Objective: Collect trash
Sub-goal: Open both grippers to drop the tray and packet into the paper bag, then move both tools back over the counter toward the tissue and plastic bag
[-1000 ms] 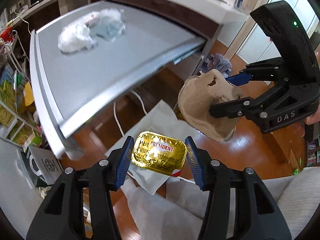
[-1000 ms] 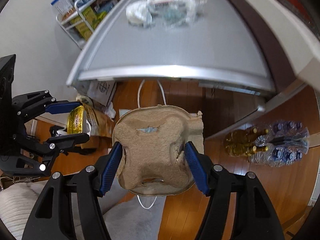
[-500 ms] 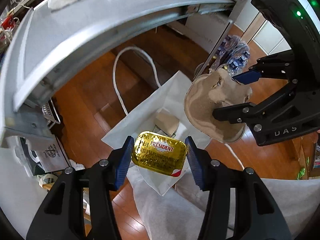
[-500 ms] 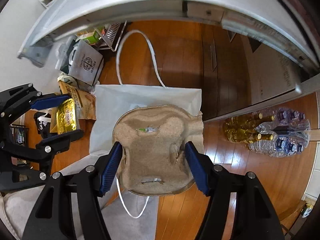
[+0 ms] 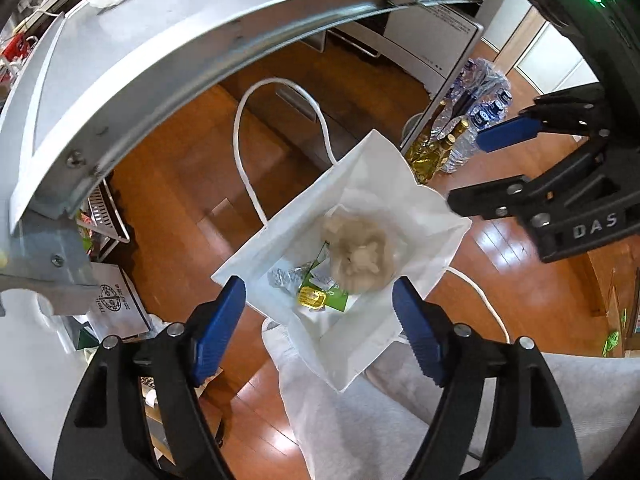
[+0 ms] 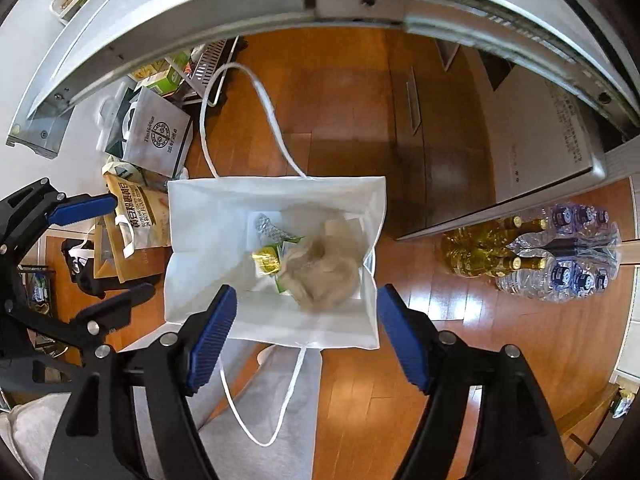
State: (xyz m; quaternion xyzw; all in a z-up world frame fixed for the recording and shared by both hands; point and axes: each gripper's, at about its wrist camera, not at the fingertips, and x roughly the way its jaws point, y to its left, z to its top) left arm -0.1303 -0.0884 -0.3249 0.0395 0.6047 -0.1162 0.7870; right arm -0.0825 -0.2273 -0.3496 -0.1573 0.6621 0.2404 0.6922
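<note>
Both my grippers, left (image 5: 318,316) and right (image 6: 306,330), hang over the white paper bag (image 6: 200,280); their jaws have just been opening and grip nothing. The gold butter packet (image 6: 266,261) and crumpled pulp cup carrier (image 6: 324,272) lie inside the bag, clear of its walls.

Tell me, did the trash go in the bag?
Both claws, left and right, just opened, empty. Gold wrapper and cardboard tray inside white bag. Nothing in the way.
</note>
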